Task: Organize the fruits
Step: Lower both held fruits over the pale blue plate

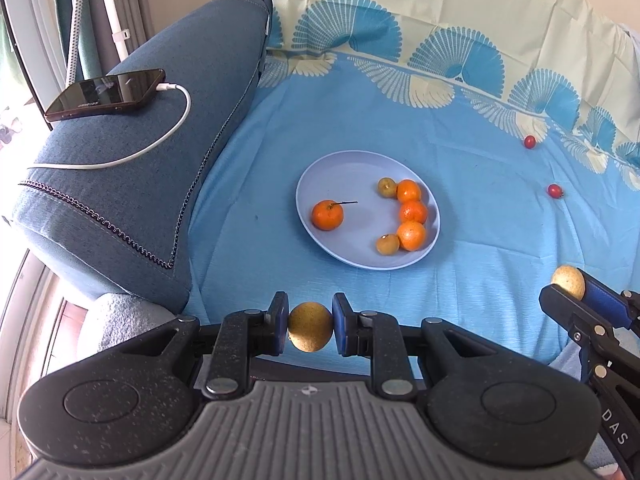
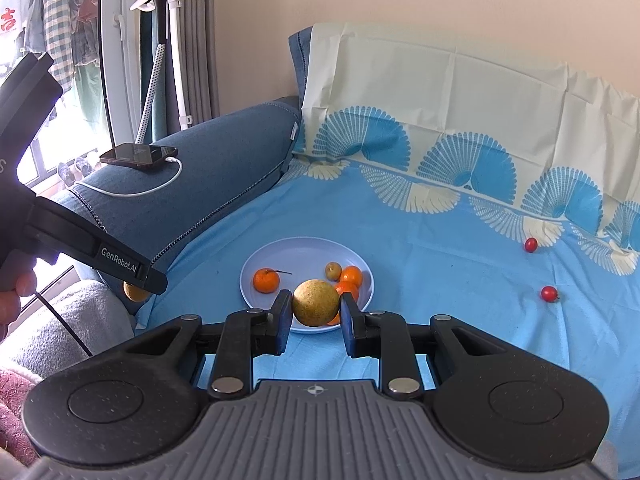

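Now each gripper has its jaws closed on a yellow-brown fruit, the left gripper (image 1: 310, 327) and the right gripper (image 2: 315, 307) alike, and the plate (image 1: 340, 172) of oranges lies just ahead, nearer to the right one.

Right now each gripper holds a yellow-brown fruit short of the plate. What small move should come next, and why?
Probably carry the right gripper forward and lower its fruit onto the bare part of the plate. It already sits just before the rim, and the tangerines line the plate's right side, leaving the middle free.
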Demonstrator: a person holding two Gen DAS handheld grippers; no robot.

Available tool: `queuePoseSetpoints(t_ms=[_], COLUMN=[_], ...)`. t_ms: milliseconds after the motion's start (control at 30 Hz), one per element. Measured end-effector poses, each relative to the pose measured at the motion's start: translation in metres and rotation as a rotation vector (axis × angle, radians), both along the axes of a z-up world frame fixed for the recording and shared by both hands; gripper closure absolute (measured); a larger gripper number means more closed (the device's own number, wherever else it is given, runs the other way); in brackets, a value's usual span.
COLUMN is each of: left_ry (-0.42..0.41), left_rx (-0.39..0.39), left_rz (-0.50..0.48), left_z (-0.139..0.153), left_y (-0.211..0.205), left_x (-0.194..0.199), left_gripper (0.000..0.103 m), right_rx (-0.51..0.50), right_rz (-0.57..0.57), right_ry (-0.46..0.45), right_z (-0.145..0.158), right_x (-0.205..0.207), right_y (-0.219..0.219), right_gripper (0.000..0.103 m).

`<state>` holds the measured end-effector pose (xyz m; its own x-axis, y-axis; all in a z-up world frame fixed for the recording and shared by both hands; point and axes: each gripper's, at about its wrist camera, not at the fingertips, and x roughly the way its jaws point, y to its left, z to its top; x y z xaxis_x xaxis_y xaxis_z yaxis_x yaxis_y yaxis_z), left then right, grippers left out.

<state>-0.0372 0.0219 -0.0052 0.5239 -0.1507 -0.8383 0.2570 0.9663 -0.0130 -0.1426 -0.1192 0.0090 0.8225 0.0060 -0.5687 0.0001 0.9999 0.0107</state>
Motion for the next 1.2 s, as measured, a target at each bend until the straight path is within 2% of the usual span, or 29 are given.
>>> queuePoseSetpoints(t_ms=[300,700,1200], left_ry=[0.010,0.026,0.075], left_rx=[-0.002,0.001,0.024], left_rz=[0.010,0.034,0.005], left_z=[-0.004,-0.013,-0.056], left_y=[-0.005,-0.022,-0.059], left_x=[0.017,0.068,0.141], left_gripper=[0.077,0.077,0.078], right_rx=[0.001,0.028,0.044], right_rz=[-0.003,0.008,0.034], right_ry=[0.015,0.054,0.143], right_z=[-0.005,-0.024,-0.065], right_x=[0.014,0.056,0.138], right_y=[-0.004,-0.007,-0.023], right_gripper=[0.076,0.076,0.076])
